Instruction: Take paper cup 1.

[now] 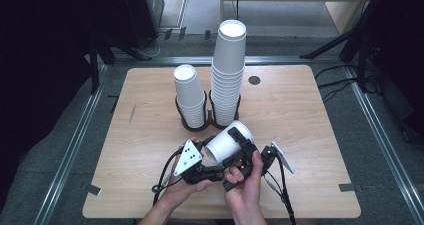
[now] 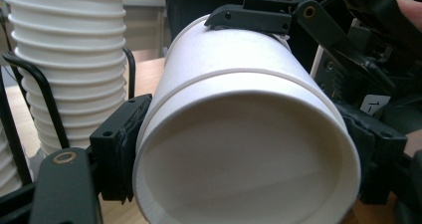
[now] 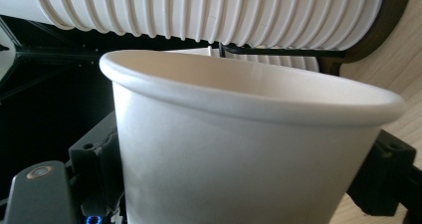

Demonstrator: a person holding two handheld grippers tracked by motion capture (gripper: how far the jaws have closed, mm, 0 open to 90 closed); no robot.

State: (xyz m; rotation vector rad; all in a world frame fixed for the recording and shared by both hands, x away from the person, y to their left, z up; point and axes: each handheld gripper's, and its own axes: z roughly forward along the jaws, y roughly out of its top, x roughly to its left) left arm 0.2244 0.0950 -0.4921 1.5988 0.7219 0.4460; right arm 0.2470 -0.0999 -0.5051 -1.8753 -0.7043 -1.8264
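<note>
In the high view we see the wooden table lit evenly from above, while the room around it sinks into near black. Shadows are short and soft. In the left gripper view the cup is sharp but greyish inside. In the right gripper view the near cup wall is blurred and the stacked cups glare slightly.
</note>
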